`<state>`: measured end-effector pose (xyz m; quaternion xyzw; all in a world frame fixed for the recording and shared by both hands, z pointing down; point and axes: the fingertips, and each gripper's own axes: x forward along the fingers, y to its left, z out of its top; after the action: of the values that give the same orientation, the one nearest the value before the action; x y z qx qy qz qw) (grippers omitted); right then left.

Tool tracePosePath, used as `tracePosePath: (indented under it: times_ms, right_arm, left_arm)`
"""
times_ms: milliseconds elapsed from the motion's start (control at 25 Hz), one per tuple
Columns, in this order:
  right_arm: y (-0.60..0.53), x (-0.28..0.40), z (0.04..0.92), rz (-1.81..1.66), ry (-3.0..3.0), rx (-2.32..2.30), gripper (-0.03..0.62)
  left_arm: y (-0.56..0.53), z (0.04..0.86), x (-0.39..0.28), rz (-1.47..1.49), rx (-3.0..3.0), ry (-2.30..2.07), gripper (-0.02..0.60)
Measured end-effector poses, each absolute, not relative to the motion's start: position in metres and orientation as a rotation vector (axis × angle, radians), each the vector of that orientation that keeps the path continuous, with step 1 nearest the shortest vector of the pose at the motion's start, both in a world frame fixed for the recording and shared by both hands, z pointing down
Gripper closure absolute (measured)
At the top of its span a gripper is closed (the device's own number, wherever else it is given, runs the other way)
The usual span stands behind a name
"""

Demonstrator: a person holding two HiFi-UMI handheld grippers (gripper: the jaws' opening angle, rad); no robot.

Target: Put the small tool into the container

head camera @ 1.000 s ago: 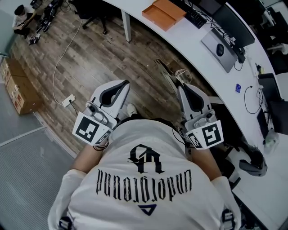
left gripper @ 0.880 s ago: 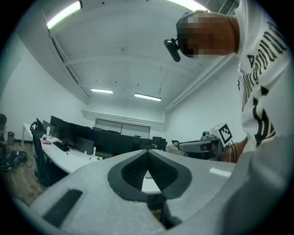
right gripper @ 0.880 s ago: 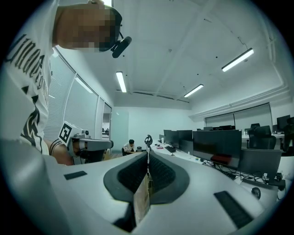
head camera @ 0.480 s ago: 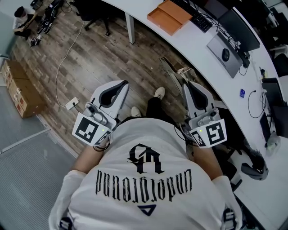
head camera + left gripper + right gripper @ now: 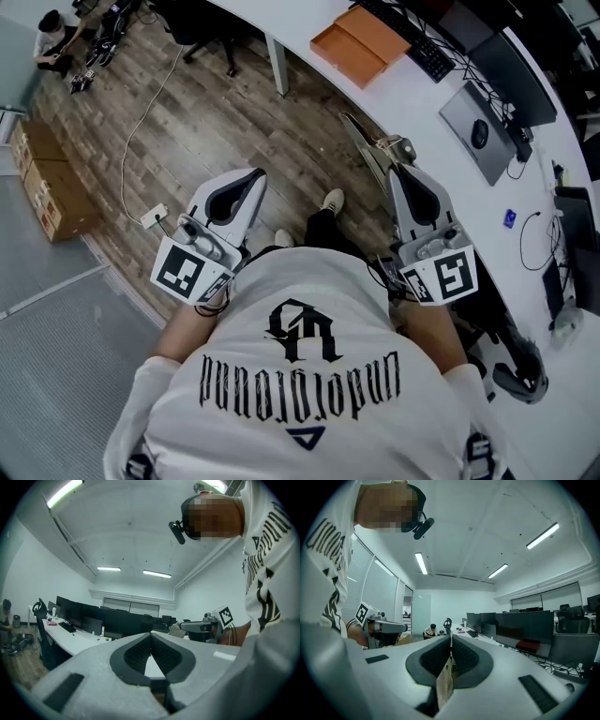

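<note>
My right gripper [image 5: 405,171] is shut on a small thin tool [image 5: 368,148], which sticks out ahead of the jaws over the wood floor. In the right gripper view the tool [image 5: 446,679] shows as a flat strip pinched edge-on between the pads. Held level at the left above the floor, my left gripper [image 5: 247,178] has its jaws together at the tips [image 5: 151,635] with nothing between them. Each gripper appears in the other's view: the right gripper [image 5: 202,626] and the left gripper [image 5: 382,628]. An orange open box [image 5: 362,39] lies on the curved white desk [image 5: 412,89] ahead.
On the desk are a keyboard [image 5: 427,56], a grey mat with a mouse [image 5: 480,133] and monitors [image 5: 511,66]. Cardboard boxes [image 5: 42,192] stand at the left, beside a cable and power strip [image 5: 153,215]. A person sits far off [image 5: 429,631].
Both grippers travelled forward over the floor with the person. The desk and orange box slid right and nearer in the head view. A shoe has come into sight between the grippers.
</note>
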<state>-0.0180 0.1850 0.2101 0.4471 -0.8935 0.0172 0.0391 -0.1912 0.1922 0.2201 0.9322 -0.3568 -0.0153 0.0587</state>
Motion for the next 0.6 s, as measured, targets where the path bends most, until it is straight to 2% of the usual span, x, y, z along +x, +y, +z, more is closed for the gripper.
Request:
tracePosePath:
  times_ms: [600]
  right_arm:
    - [0.065,0.084,0.213,0.037,-2.757,1.319,0.571]
  left_arm:
    - [0.059,0.227,-0.086,-0.029,2.790,-1.104,0.568]
